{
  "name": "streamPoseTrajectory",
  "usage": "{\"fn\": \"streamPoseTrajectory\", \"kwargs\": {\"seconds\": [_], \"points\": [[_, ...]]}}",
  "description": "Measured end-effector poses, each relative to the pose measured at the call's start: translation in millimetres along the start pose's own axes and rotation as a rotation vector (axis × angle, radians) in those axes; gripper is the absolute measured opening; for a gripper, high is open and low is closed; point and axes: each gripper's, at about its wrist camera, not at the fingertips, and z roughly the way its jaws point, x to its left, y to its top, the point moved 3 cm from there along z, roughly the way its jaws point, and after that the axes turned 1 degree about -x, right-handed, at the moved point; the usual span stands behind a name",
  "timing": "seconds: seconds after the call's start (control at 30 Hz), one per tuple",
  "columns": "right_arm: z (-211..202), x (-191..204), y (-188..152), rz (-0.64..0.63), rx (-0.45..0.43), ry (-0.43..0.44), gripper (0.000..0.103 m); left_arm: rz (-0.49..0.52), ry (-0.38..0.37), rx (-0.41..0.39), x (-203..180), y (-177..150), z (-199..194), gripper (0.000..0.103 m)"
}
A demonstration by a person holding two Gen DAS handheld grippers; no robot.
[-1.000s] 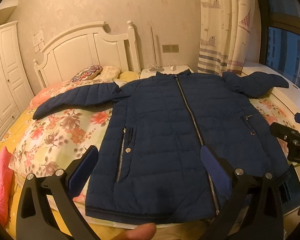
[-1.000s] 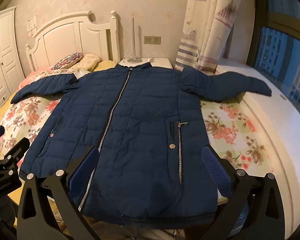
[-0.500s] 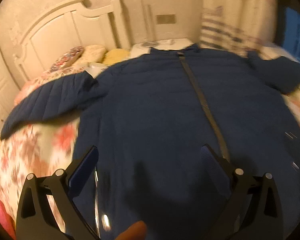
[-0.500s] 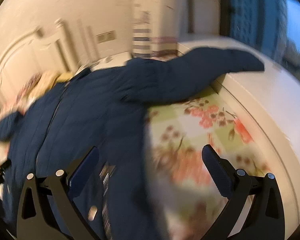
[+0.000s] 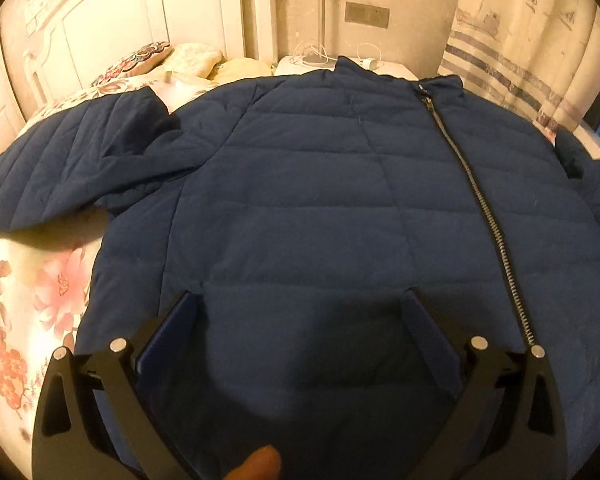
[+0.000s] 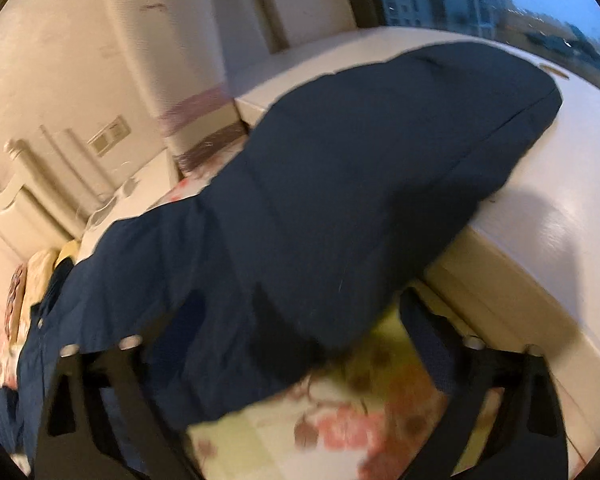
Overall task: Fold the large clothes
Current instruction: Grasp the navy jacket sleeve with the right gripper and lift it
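A navy quilted jacket (image 5: 320, 208) lies zipped and face up on the bed's floral bedspread (image 5: 28, 280), filling the space ahead of the left tongs (image 5: 300, 312), whose jaws stand wide apart above its front panel. Beyond it stand pillows (image 5: 172, 56) and a white headboard (image 5: 140, 12). The right tongs (image 6: 328, 320) are closing, with the jacket's sleeve (image 6: 360, 160) between the jaws, not yet pinched; its cuff rests on the white window ledge (image 6: 560, 220).
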Motion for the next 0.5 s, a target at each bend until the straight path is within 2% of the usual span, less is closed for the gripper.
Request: {"fn": "streamPoseTrajectory", "kwargs": {"seconds": [0.07,0.1,0.13,0.2,0.3,0.4,0.43,0.5], "points": [[-1,4,4,0.008,-0.03,0.051,0.043,0.01,0.012,0.003,-1,-1,1,0.101],[-9,12,6,-0.01,-0.076,0.057,0.038,0.011,0.013,0.005,-2,-1,0,0.101],[-19,22,8,-0.044,-0.119,0.06,0.038,0.011,0.014,0.006,-2,-1,1,0.101],[-48,67,9,-0.199,-0.215,0.073,0.037,0.01,0.013,0.007,-1,-1,1,0.101],[-82,147,-9,-0.431,-0.262,0.167,0.037,0.008,0.007,0.009,0,-1,1,0.101],[-104,233,-52,-0.677,-0.251,0.309,0.037,0.01,0.001,0.013,1,0,2,0.101],[-107,249,-64,-0.72,-0.239,0.34,0.037,0.011,0.0,0.013,1,1,2,0.101],[-102,290,-106,-0.831,-0.144,0.427,0.041,0.01,-0.006,0.014,2,1,2,0.101]]}}
